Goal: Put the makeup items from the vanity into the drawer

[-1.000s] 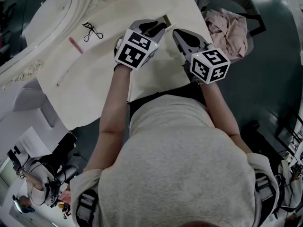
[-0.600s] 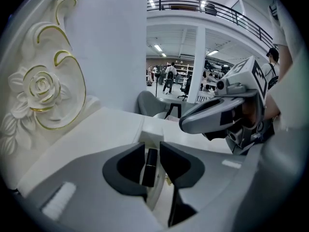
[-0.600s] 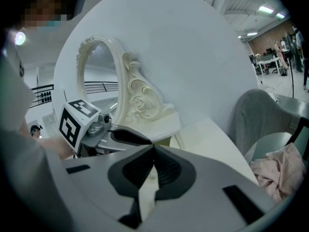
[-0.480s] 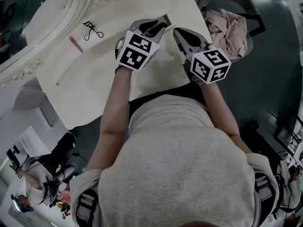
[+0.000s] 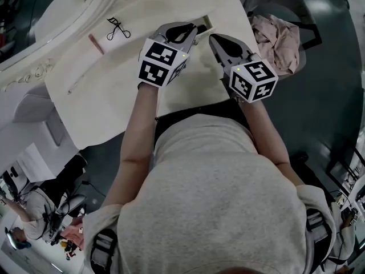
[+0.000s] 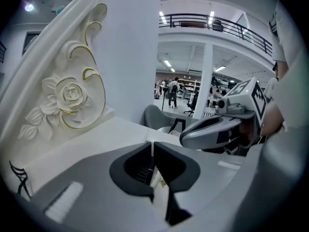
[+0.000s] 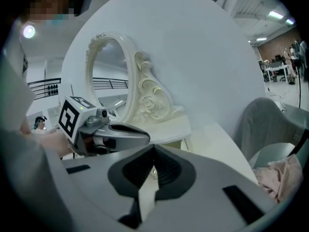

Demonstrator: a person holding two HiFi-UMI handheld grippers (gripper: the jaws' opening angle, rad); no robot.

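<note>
On the white vanity top [image 5: 114, 96], at the back left, lie a black eyelash curler [image 5: 117, 28], a pink stick [image 5: 96, 43] and a thin pale pencil [image 5: 78, 83]. A small drawer [image 5: 202, 21] stands open at the far edge. My left gripper [image 5: 190, 30] [image 6: 152, 146] hovers just short of the drawer. Its jaws are closing, the tips meet, and I see nothing between them. Beside it on the right, my right gripper [image 5: 214, 39] [image 7: 154, 151] is shut and empty. A small gold bit shows through the gap below each gripper's tips. I cannot tell what it is.
The ornate mirror frame [image 5: 34, 76] [image 6: 72, 95] rises along the vanity's back left. A grey chair with a pink cloth [image 5: 278, 33] stands to the right of the vanity. People stand on the floor at the lower left.
The left gripper has turned a little and edged toward the drawer. The right gripper has hardly moved. The makeup items lie where they were.
</note>
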